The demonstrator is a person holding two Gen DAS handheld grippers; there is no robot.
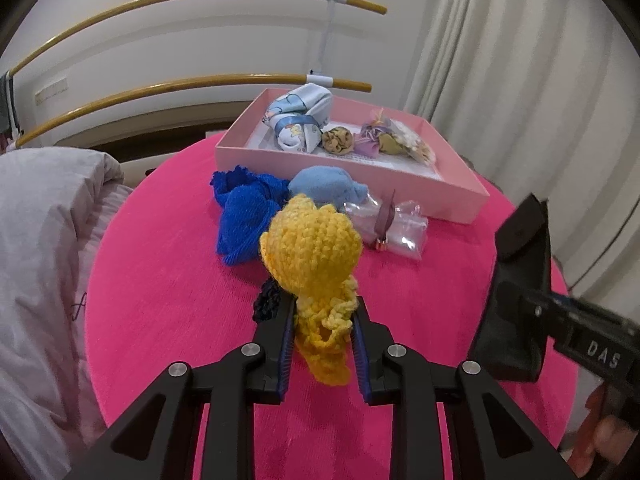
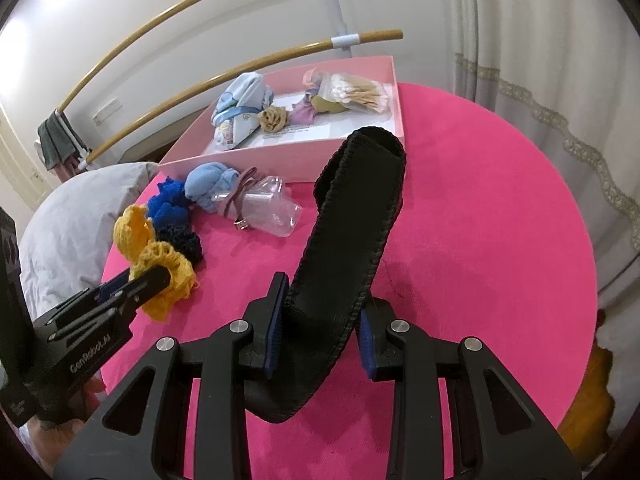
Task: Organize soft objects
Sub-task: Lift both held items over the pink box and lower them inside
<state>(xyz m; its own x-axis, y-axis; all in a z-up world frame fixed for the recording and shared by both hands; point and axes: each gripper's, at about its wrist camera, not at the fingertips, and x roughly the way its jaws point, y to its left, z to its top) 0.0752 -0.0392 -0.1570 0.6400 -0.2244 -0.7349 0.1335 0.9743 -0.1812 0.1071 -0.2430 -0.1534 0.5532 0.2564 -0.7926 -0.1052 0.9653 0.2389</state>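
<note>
My left gripper (image 1: 324, 314) is shut on a yellow crochet piece (image 1: 312, 256), held just above the round pink table (image 1: 168, 280); the right wrist view shows the same grip (image 2: 158, 276) at the left. My right gripper (image 2: 324, 300) is shut on a long black fabric case (image 2: 352, 208) that stands up between its pads, also seen as the black case (image 1: 520, 264) in the left wrist view. On the table lie a blue crochet piece (image 1: 240, 220), a dark navy one (image 1: 267, 300), a light blue cloth (image 1: 328, 188) and a clear bag (image 1: 394, 226) tied with a hair band.
An open pink box (image 1: 352, 186) at the table's far side holds a printed cloth bundle (image 1: 300, 120), fabric flowers and a bag of cotton swabs (image 2: 360, 92). A grey pillow (image 1: 48, 240) lies left of the table, a curtain (image 1: 520, 80) hangs right, and wooden rails (image 1: 200, 80) run behind.
</note>
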